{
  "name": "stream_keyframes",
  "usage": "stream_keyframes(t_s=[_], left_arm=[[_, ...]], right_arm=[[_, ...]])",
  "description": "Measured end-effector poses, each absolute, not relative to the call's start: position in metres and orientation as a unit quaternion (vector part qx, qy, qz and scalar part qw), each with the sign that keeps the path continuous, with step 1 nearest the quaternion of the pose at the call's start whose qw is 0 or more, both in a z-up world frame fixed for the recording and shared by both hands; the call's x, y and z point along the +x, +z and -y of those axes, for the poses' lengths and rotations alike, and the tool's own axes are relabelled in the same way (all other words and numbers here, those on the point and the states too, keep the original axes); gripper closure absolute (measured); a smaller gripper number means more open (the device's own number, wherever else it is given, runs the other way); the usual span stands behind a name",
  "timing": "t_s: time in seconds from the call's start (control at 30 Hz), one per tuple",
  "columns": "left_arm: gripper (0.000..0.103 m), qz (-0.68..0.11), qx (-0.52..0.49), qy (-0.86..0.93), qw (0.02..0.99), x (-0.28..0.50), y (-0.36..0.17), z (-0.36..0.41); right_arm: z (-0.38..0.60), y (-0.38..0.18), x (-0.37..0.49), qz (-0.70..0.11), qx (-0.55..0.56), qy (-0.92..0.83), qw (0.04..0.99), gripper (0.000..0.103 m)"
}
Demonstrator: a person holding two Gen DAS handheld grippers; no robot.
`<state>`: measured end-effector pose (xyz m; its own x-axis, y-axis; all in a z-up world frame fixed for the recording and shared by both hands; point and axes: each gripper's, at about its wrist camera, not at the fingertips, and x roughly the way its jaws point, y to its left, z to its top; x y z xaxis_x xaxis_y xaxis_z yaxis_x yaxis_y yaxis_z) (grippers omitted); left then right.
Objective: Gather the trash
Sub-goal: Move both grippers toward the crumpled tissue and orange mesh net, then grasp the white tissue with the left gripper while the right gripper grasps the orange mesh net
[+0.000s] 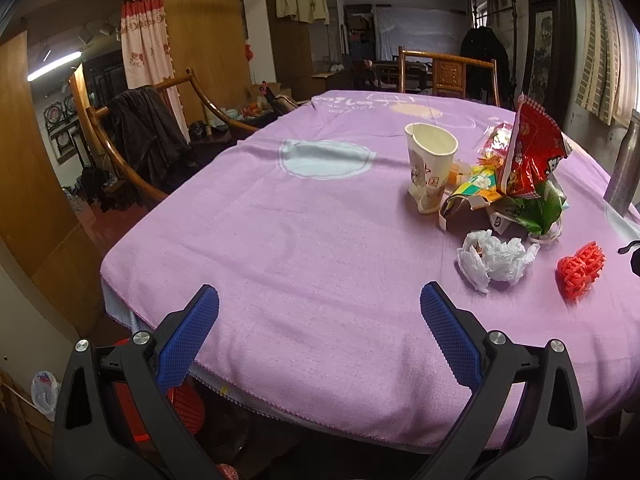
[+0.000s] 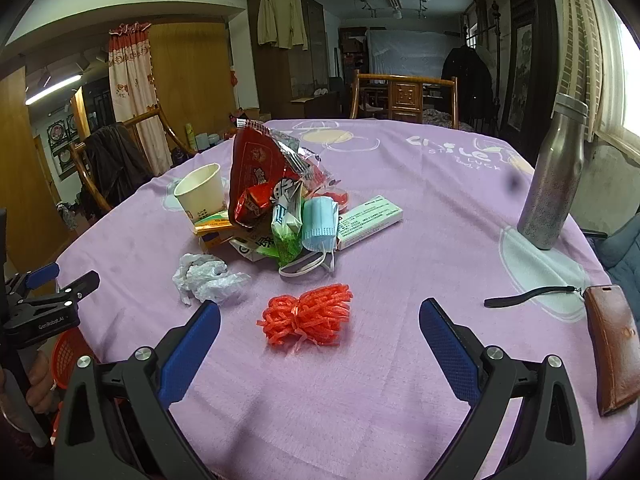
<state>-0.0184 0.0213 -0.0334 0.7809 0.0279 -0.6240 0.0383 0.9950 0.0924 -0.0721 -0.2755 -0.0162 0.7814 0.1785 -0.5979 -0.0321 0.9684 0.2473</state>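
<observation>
Both tools [image 1: 319,300] [image 2: 319,314] released; red basket [image 2: 66,354] half hidden below the table edge [image 2: 132,344].

Left gripper [image 1: 319,308] at bottom of frame, jaws spread wide, nothing between them, over near edge of purple tablecloth [image 1: 280,240]. Right of centre: paper cup [image 1: 429,168] upright, red snack bag [image 1: 530,152], crumpled white plastic [image 1: 494,258], red mesh bundle [image 1: 581,266].
</observation>
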Motion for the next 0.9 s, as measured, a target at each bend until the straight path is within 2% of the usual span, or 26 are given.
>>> stream_keyframes(t_s=[0.2, 0.5, 0.73, 0.77, 0.8, 0.83, 0.9], left_arm=[[0.007, -0.349, 0.056, -0.032, 0.935, -0.007, -0.040, -0.009], [0.007, -0.380, 0.077, -0.172, 0.905, 0.023, -0.045, 0.056], [0.007, -0.421, 0.088, -0.183, 0.884, 0.060, -0.064, 0.091], [0.009, -0.427, 0.074, -0.188, 0.881, 0.064, -0.065, 0.090], [0.021, -0.430, 0.061, -0.197, 0.879, 0.067, -0.067, 0.088], [0.040, -0.438, 0.043, -0.215, 0.872, 0.070, -0.067, 0.084], [0.052, -0.441, 0.025, -0.231, 0.867, 0.070, -0.065, 0.075]], right_arm=[[0.273, -0.026, -0.064, -0.342, 0.114, 0.063, 0.931, 0.006], [0.289, -0.038, -0.058, -0.351, 0.126, 0.049, 0.927, 0.006], [0.312, -0.046, -0.053, -0.352, 0.160, 0.053, 0.921, 0.006], [0.312, -0.047, -0.052, -0.353, 0.161, 0.056, 0.920, 0.006], [0.312, -0.048, -0.050, -0.355, 0.161, 0.058, 0.919, 0.006], [0.311, -0.050, -0.048, -0.358, 0.161, 0.062, 0.918, 0.006], [0.307, -0.051, -0.043, -0.364, 0.158, 0.068, 0.915, 0.006]])
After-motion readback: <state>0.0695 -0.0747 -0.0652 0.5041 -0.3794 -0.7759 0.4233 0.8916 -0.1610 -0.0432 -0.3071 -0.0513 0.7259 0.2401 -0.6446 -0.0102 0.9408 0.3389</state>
